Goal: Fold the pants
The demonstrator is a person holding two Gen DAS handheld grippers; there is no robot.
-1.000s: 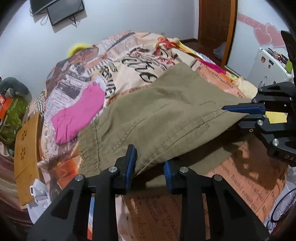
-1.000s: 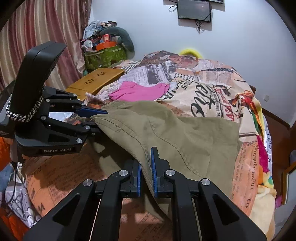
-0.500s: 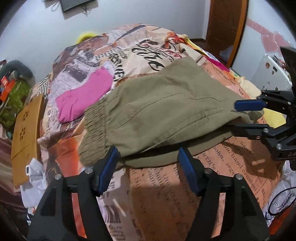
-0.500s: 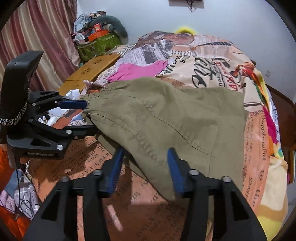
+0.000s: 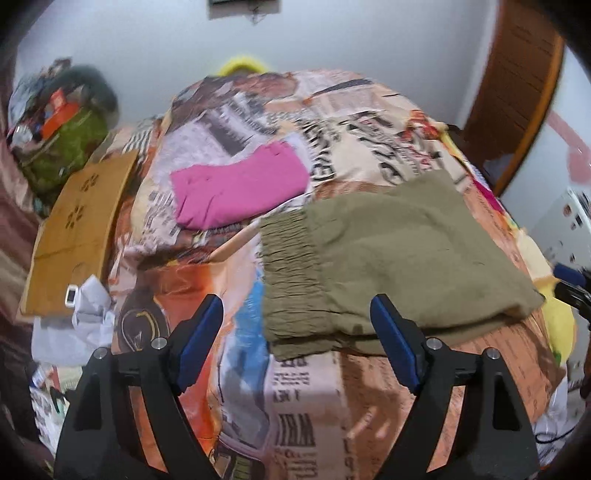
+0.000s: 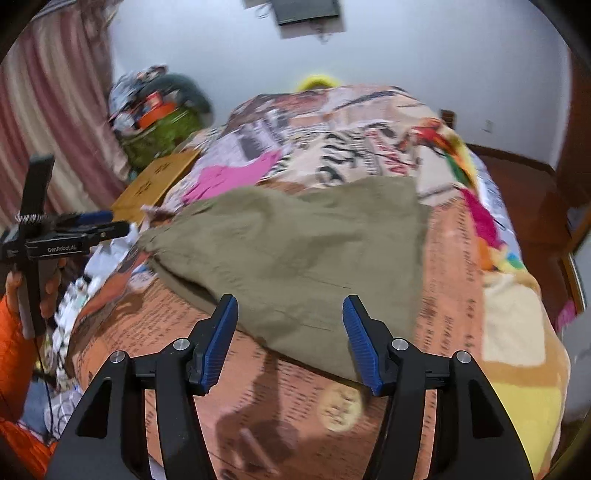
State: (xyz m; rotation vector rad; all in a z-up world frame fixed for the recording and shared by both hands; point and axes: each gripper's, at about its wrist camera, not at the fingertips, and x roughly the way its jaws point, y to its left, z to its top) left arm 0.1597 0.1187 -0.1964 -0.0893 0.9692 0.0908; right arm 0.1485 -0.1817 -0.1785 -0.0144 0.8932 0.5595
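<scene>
lying folded just ahead of both tools, the olive pants [image 5: 388,258] are running crosswise, elastic waistband nearer the left gripper [image 5: 295,347], right gripper [image 6: 290,339] facing the other end, both opening wide, gripping nothing.

Walls: pale white-blue wall [image 6: 424,74], upper frame | Screen: dark wall screen [image 6: 308,11], top centre | Curtain: pink striped curtain [image 6: 55,110], upper left | Door: brown wooden door [image 5: 517,85], upper right | Bed: newsprint-patterned bedspread [image 5: 295,424], centre | Board: tan wooden board [image 5: 77,232], left | Floor: dark wood floor [image 6: 517,173], right
</scene>
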